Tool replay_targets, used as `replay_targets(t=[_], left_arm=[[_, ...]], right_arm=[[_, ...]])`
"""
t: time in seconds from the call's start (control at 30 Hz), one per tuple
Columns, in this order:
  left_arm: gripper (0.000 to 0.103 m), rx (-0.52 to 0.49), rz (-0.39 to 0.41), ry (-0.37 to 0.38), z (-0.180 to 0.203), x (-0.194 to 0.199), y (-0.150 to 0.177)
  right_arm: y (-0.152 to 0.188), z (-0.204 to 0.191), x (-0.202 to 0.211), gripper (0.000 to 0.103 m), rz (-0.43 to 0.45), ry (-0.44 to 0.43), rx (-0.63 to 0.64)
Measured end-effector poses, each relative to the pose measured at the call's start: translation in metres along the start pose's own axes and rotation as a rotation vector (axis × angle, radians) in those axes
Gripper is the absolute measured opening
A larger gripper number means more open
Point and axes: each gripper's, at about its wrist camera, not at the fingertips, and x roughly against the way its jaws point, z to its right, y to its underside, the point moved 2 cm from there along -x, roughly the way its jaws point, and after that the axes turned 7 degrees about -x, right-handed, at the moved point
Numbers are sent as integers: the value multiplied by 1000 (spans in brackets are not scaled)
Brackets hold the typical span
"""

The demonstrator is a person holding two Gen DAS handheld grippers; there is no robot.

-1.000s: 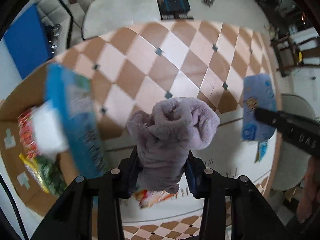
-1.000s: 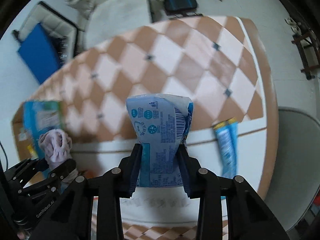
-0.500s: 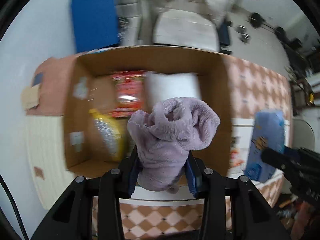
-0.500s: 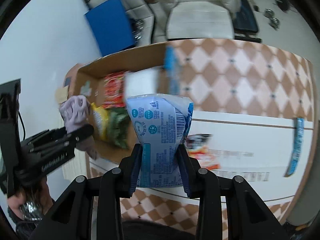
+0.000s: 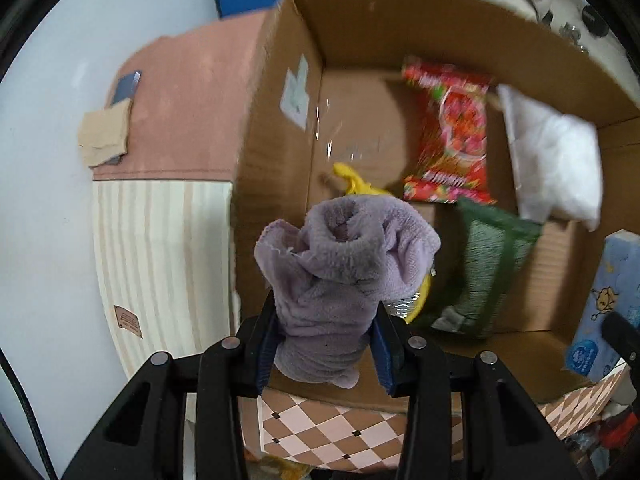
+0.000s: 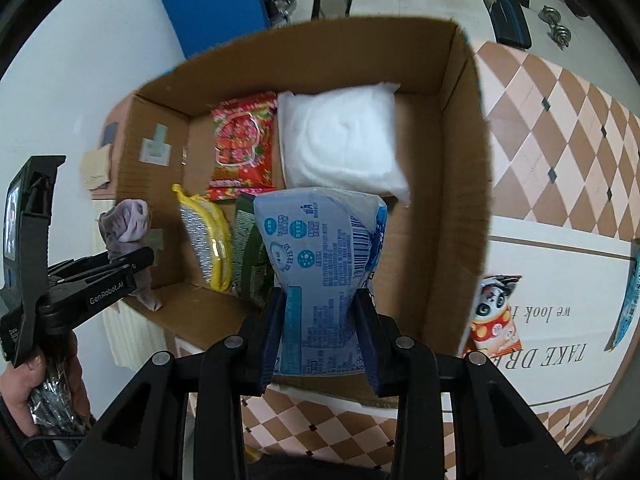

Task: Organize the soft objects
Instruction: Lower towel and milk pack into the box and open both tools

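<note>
An open cardboard box [image 6: 460,168] sits at the left end of a checkered table [image 6: 560,120], holding a white pillow pack [image 6: 340,144], a red snack bag [image 6: 244,140], and green and yellow packets. Above it, the right tongs [image 6: 320,332] are clamped on a blue tissue pack [image 6: 320,248]; the left tongs [image 5: 326,344] pinch a rolled lilac towel [image 5: 344,264] near the box's left wall. Released there, the towel may catch the rim and fall outside. Table printing reads "TAKE DRE" and "we look".

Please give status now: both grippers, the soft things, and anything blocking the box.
Left gripper shut on purple towel, right gripper shut on blue tissue pack. Both over open cardboard box. Box part full, snack bags and white pack inside; nothing blocking.
</note>
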Motion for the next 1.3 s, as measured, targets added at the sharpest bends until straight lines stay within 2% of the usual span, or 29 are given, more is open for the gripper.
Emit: replay_targets(t=[0.13, 0.2, 0.27, 0.33, 0.5, 0.7, 1.0, 1.07, 1.1, 1.13, 1.3], left_arm=[[41, -13, -72, 36, -4, -31, -7], [44, 0, -91, 61, -6, -39, -7], [46, 5, -103, 102, -7, -42, -6], [52, -1, -105, 121, -7, -42, -4], [52, 11, -66, 149, -11, -32, -1], [52, 27, 23, 165, -16, -4, 10], [53, 39, 235, 166, 1, 60, 49], [74, 35, 270, 165, 4, 68, 55], [93, 33, 290, 166, 5, 73, 58], [96, 30, 314, 162, 7, 79, 61], [96, 26, 374, 141, 11, 98, 75]], right_arm=[[-4, -3, -24, 38, -26, 59, 0], [-7, -3, -41, 41, -68, 93, -7], [-8, -2, -55, 50, -116, 125, -8], [-9, -1, -60, 73, -121, 124, -13], [-9, 1, -57, 76, -109, 125, -31], [-2, -7, -37, 76, -69, 121, -21], [28, -15, 16, 77, 66, 123, 18], [37, -15, 28, 91, 108, 124, 20], [42, -14, 34, 100, 128, 117, 19], [46, -15, 38, 102, 142, 109, 21], [67, -18, 52, 103, 206, 136, 41]])
